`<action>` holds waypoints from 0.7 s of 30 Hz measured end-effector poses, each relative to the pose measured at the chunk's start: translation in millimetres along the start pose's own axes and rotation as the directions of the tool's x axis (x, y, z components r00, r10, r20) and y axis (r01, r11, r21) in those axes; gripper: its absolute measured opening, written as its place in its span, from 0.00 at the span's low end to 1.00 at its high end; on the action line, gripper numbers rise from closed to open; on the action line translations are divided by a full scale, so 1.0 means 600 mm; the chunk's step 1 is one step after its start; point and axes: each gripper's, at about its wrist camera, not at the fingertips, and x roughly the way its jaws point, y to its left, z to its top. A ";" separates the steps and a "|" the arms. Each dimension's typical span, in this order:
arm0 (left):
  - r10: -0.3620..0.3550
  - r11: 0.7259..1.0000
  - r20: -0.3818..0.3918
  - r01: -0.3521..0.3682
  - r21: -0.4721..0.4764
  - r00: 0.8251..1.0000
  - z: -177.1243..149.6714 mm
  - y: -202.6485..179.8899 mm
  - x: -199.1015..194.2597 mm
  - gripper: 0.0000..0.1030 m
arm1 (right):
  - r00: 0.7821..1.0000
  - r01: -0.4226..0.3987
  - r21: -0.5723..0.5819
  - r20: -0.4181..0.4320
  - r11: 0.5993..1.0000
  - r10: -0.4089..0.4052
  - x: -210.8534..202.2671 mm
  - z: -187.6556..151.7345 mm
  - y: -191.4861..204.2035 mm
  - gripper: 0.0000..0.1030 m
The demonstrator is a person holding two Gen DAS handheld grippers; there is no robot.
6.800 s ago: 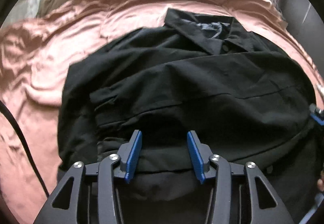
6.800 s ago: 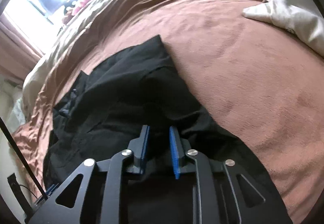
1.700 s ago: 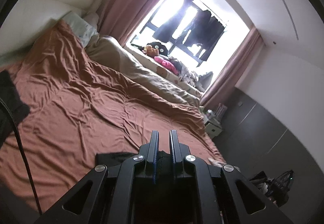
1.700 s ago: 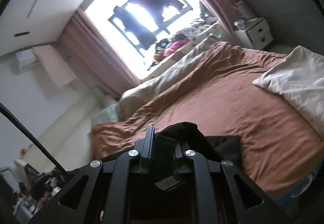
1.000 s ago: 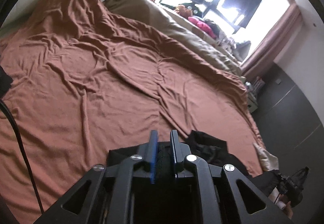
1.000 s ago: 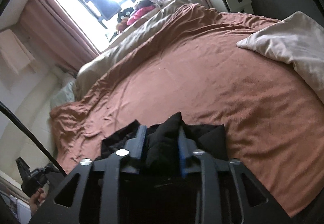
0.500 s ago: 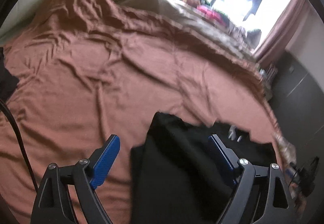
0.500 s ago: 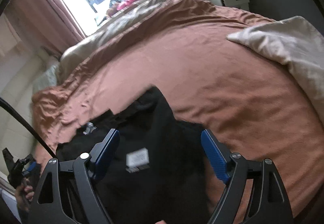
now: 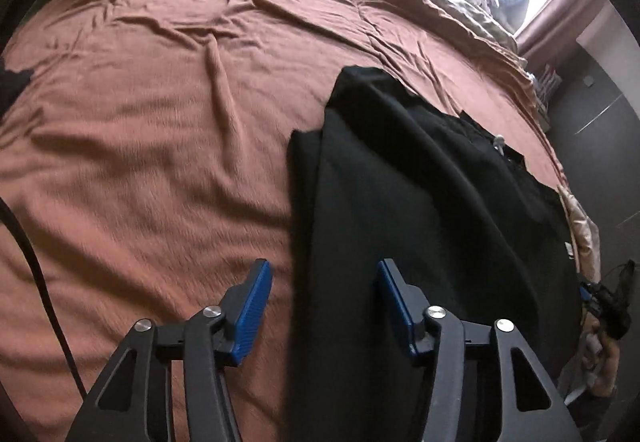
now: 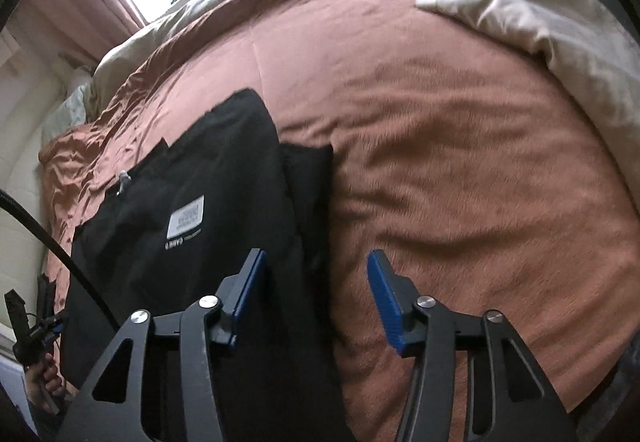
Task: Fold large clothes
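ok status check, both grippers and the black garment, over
Left gripper open, jaws just closing in, nothing pinched. Right gripper same. Black garment folded, lying on the brown bedspread, white label up. Nothing in the way.

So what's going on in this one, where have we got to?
A person with a claw in each hand is folding a black jacket on a bed with a rust-brown cover. The jacket lies folded in a long bundle, its white label facing up. Both claws have just let go and their jaws have been closing partway again: the left claw and right claw stand open above the jacket's near end, gripping nothing. A cream pillow lies off to the side.
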 end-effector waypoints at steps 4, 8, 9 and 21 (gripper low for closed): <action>0.024 0.998 0.009 -0.025 0.056 1.000 -0.010 -0.024 -0.005 0.28 | 0.999 -0.005 -0.023 0.032 1.000 0.006 -0.004 0.006 0.006 0.04; 0.025 0.998 0.018 -0.026 0.060 1.000 -0.004 -0.030 -0.011 0.15 | 0.997 -0.007 -0.024 0.080 1.000 0.009 -0.020 0.004 -0.002 0.00; 0.024 0.997 0.022 -0.026 0.066 0.999 -0.002 -0.034 -0.013 0.13 | 0.996 -0.016 -0.020 0.087 1.000 0.017 -0.025 0.003 -0.006 0.00; 0.030 0.997 0.026 -0.032 0.066 0.999 -0.009 -0.036 -0.030 0.13 | 0.988 -0.010 0.029 0.151 1.000 0.005 -0.057 -0.047 -0.034 0.00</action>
